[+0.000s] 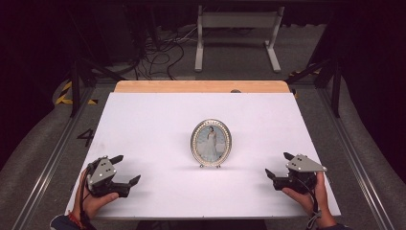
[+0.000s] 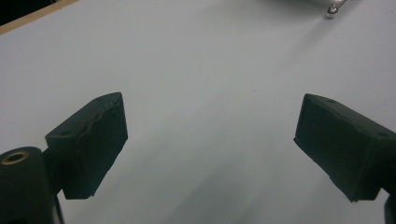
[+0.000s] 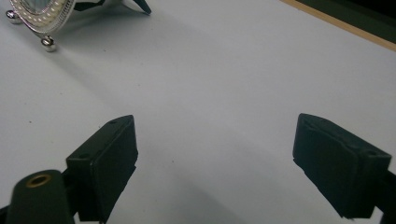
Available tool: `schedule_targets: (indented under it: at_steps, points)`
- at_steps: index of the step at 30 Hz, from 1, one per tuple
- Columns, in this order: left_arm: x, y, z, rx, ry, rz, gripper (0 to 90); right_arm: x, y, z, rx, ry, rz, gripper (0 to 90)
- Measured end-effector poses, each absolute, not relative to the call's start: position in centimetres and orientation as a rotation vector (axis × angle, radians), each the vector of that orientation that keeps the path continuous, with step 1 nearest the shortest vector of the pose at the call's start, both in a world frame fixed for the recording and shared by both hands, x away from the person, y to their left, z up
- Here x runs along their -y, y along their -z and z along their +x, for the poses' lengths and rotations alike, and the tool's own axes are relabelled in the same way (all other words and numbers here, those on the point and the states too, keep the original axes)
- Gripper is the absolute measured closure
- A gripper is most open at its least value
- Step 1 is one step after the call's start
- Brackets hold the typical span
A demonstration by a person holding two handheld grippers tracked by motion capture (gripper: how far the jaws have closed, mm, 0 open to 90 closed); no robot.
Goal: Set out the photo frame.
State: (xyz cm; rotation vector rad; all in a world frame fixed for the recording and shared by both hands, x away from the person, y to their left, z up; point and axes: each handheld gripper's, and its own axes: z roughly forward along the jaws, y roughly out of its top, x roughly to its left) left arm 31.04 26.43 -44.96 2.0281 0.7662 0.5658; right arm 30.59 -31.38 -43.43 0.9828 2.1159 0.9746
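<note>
An oval silver picture frame (image 1: 211, 143) with a pearl-studded rim stands upright on small ball feet in the middle of the white table (image 1: 158, 120). It holds a photo of a person in a white dress. My left gripper (image 1: 127, 169) rests near the front left corner, open, nothing between its jaws (image 2: 210, 140). My right gripper (image 1: 277, 164) sits near the front right edge, open too and empty (image 3: 215, 158). In the right gripper view, the frame's lower rim (image 3: 39, 16) and its back stand show at top left. One ball foot (image 2: 332, 11) shows in the left gripper view.
The white sheet covers a wooden tabletop whose bare strip (image 1: 201, 86) shows along the far edge. Beyond it, cables (image 1: 158, 55) lie on the floor beside a white metal stand (image 1: 237, 33). Metal rails (image 1: 354, 158) run along both sides of the table.
</note>
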Motion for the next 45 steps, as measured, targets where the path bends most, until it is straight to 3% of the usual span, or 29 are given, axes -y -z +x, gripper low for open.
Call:
schedule_targets:
  at_steps: [16, 45]
  points:
    - [-29.4, 46.0, 29.8, -0.825, -0.541, 1.999, 9.2, 35.4, 44.4, 29.0, -2.023, -1.015, 1.119, 11.7]
    - [-29.0, 46.1, 29.6, -0.84, -0.561, 2.023, 7.5, 35.3, 45.0, 29.3, -2.032, -0.995, 1.123, 11.0]
